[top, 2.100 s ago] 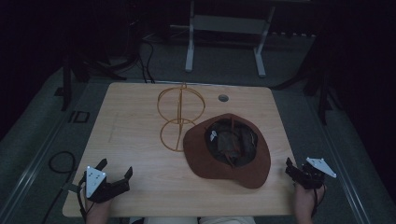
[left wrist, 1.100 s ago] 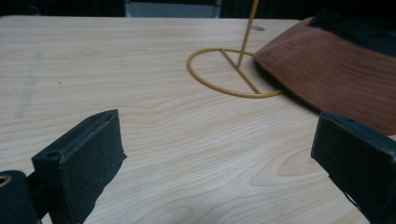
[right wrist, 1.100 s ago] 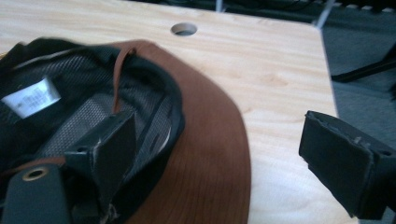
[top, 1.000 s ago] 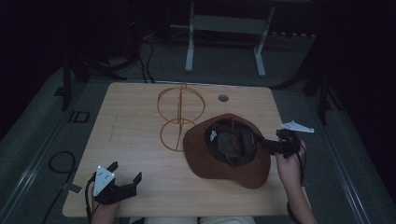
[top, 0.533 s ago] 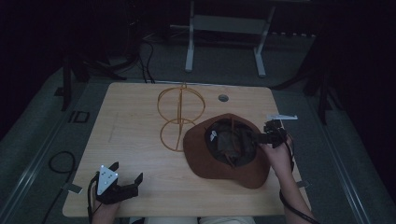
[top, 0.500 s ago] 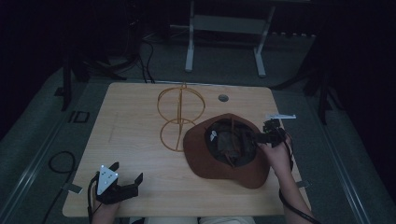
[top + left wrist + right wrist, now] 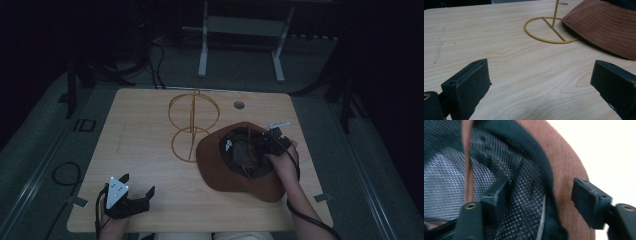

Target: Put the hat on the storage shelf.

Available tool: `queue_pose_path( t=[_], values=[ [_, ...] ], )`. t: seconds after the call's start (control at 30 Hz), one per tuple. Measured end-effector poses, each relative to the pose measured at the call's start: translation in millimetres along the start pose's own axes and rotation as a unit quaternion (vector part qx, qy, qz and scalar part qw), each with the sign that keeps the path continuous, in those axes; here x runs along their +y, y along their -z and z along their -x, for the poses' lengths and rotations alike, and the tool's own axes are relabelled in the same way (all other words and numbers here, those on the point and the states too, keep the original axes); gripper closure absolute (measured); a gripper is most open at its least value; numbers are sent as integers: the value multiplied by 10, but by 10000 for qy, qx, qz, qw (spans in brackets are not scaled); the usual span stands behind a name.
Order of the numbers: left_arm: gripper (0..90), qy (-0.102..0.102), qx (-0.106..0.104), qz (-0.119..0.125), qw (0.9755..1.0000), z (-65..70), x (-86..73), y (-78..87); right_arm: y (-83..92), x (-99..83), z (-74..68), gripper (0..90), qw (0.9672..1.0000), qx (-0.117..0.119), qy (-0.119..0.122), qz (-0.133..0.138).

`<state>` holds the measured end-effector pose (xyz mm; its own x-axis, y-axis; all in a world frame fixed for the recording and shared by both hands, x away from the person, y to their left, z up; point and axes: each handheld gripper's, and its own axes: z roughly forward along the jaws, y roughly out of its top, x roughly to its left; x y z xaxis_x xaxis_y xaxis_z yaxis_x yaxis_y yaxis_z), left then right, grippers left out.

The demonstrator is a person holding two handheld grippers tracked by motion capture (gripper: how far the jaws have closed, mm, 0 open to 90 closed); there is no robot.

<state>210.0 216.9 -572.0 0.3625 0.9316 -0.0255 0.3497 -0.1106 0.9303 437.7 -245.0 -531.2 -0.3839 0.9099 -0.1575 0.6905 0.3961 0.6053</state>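
Straddling the brown hat's (image 7: 235, 172) crown edge, right gripper (image 7: 541, 197) jaws closing, not yet pinching (left gripper (image 7: 131, 196) wide open, holding nothing).

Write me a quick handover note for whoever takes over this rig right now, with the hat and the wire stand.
Left gripper: open, holding nothing, low at the table's near left.
Right gripper: jaws have just been closing, straddling the hat's inner band, one jaw inside the mesh lining, one over the brim; pads not yet clamped.
Brown hat: lies crown down on the table, its brim beside the base ring of the yellow wire stand, which is upright and bare.
Done: the reach to the hat.
Left: likely grip, lift, and set it on the stand.
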Motion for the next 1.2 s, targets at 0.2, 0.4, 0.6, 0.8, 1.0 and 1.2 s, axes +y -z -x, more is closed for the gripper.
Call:
queue_pose_path(
  t=[0.2, 0.4, 0.6, 0.8, 1.0, 1.2],
  values=[
    [28, 34, -10, 9, 10000, -2, -1, 2, -49, -60, -100, 529, 9987, -487, 157, 10],
    [28, 10, -15, 12, 10000, 7, 1, 9, -61, -122, -79, 780, 9969, -780, 15, 100],
    [28, 23, 7, 19, 10000, 4, 2, 13, -2, -178, -68, 837, 9948, -910, -177, 424],
    [28, -37, 15, -43, 10000, 6, 4, 5, 287, -170, 45, 841, 9900, -820, -525, 1026],
    [28, -138, -92, -168, 9997, 46, 3, -23, 761, -109, 139, 843, 9791, -595, -736, 1801],
    [28, -42, -277, -188, 9994, 87, 26, -28, 1076, -75, 165, 842, 9707, -380, -782, 2240]
  ],
)
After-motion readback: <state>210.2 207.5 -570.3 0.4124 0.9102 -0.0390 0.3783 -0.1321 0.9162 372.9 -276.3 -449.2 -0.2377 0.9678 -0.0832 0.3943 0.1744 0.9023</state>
